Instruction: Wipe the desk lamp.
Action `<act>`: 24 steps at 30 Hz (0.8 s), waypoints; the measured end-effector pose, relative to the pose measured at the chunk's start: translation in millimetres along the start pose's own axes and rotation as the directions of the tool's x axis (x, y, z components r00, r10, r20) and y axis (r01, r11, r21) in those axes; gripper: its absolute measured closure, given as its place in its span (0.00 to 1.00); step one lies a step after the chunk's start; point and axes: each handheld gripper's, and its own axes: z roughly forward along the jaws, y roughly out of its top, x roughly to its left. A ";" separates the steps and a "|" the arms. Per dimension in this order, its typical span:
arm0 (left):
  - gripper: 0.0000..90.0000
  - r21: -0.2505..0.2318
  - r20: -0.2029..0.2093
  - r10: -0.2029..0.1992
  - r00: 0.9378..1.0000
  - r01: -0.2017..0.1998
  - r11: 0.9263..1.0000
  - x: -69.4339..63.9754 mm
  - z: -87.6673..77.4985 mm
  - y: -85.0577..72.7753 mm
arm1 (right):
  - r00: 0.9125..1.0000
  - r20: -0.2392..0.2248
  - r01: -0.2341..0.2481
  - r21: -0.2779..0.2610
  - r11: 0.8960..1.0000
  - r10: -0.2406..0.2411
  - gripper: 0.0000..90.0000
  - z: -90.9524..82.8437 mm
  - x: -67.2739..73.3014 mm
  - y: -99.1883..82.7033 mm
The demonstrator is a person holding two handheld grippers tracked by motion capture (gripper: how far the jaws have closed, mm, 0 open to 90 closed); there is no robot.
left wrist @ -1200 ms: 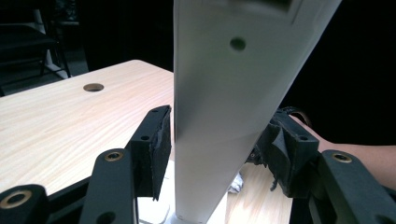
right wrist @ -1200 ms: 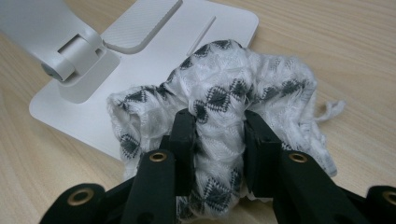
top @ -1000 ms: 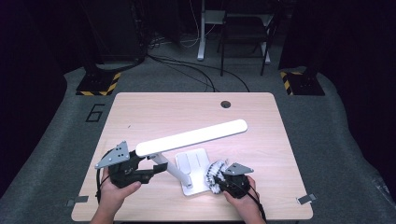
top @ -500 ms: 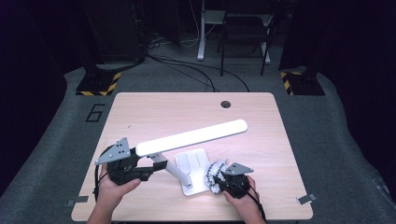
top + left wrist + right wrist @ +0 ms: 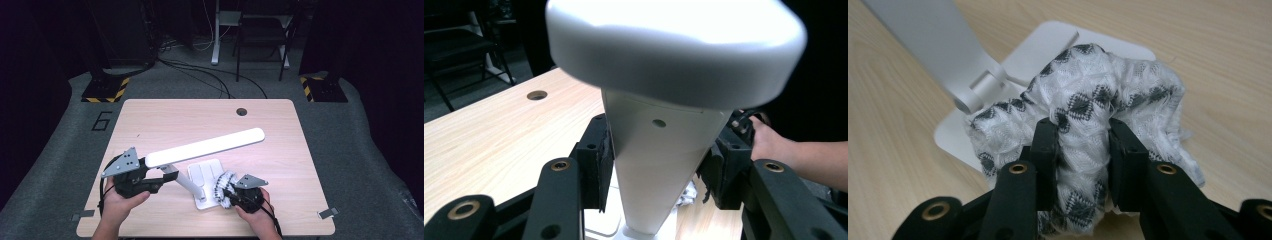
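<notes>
In my right gripper [image 5: 1080, 150] I hold a bunched cloth [image 5: 1088, 95], white knit with grey diamond marks, soft and rumpled; my two black jaws pinch a fold of it tight at the lower middle of the right gripper view. The cloth rests on the lamp base [image 5: 1048, 42], a flat white plastic plate with rounded corners that lies on the pale wood-grain table [image 5: 893, 150]. In the high view this bundle sits low and just right of centre, against the base's right edge.

My left gripper [image 5: 656, 165] straddles the lamp arm [image 5: 659, 165], a smooth, matte white stem that narrows toward the bottom of the left gripper view. My jaws have just been closing with the stem between them: the left pad [image 5: 605, 165] lies right against its side, while the right pad stands just beside its other edge, and I cannot tell whether that one touches. Above, across the top of the frame, spreads the lamp head [image 5: 674, 45], a long, rounded, glossy white bar. In the high view it runs slantwise from lower left toward the centre right of the table.
</notes>
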 end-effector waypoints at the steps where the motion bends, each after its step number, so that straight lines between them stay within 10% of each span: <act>1: 0.58 -0.001 -0.003 0.003 1.000 -0.003 1.000 -0.2 0.0 0.0 | 1.000 0.001 -0.001 -0.006 1.000 0.001 0.76 -1.1 1.5 2.1; 24: 0.59 -0.009 -0.002 0.000 1.000 0.000 1.000 -1.5 0.9 -0.5 | 0.976 -0.193 0.043 -0.279 0.959 -0.100 0.77 -21.4 50.3 85.4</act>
